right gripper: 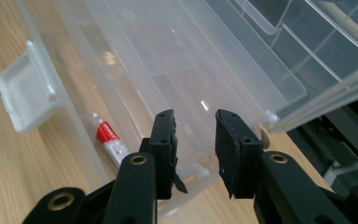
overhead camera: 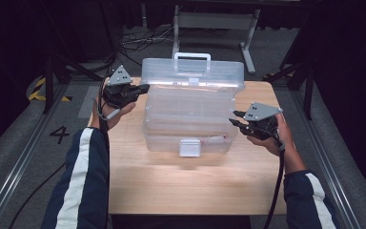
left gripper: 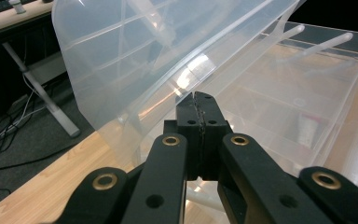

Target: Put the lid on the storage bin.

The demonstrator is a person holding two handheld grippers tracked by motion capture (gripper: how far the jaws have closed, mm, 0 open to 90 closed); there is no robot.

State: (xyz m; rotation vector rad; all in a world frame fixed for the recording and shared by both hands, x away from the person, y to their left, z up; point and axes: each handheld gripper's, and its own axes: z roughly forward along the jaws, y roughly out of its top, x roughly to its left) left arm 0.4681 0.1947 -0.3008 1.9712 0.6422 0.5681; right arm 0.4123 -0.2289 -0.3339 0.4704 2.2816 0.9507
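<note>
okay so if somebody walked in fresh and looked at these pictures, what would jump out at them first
The big clear plastic box in the middle of the wooden table, its lid tipped up with a handle at the far side. The left gripper, jaws shut, sits at its far left corner, and the right gripper, jaws apart, at its right end. A small red-and-white tube lies inside.

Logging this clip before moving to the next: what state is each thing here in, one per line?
Clear plastic storage box: on the wooden table, open.
Its clear lid: raised at the back, handle on top.
White front latch: unfastened.
Small red-and-white tube: lying inside the box by the front wall.
Left gripper: shut, at the box's left end.
Right gripper: open, nothing between its jaws.
</note>
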